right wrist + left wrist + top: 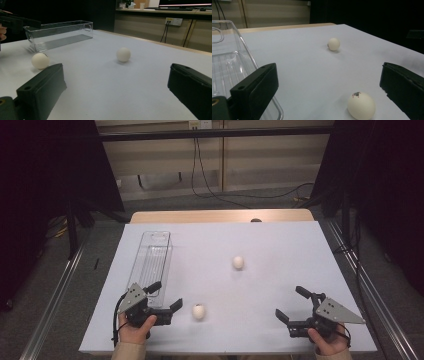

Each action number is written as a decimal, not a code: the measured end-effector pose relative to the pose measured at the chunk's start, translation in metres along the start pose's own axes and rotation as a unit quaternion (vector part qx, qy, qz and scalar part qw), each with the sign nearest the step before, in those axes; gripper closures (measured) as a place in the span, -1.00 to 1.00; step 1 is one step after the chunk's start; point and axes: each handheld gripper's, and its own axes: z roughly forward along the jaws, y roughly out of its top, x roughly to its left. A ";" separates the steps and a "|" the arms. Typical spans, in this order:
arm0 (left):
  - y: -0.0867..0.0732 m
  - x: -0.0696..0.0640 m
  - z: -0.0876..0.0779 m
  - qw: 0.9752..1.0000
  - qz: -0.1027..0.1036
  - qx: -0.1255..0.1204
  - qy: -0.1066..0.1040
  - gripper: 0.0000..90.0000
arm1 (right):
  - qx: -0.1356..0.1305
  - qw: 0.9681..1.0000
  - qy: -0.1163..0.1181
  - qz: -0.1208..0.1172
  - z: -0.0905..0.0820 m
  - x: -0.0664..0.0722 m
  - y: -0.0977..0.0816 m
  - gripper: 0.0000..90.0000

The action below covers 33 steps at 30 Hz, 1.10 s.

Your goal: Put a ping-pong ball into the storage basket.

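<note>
One clear box is seen along the surface's left edge, with nothing inside. Two white balls are counted: one mid-surface, one by the front edge, just beside the wide-open, empty left claw. The right claw is wide open and empty too.

Black cables on grey floor behind table, wall sockets

In the left gripper view the clear bin is running off the frame at nine o'clock, its near corner hiding behind a jaw. The near egg's dark mark is staying too small to read.
</note>
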 end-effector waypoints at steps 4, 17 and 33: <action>0.000 -0.002 0.002 1.000 0.002 0.002 -0.003 -0.96 | 0.000 1.000 0.001 -0.001 0.000 0.000 0.000 -0.99; 0.001 -0.006 0.007 1.000 0.006 0.012 -0.009 -0.96 | -0.002 1.000 0.001 -0.002 0.000 0.000 0.000 -0.99; 0.001 -0.008 0.013 1.000 0.010 0.024 -0.016 -0.96 | -0.002 1.000 0.002 -0.002 -0.001 0.000 0.000 -0.98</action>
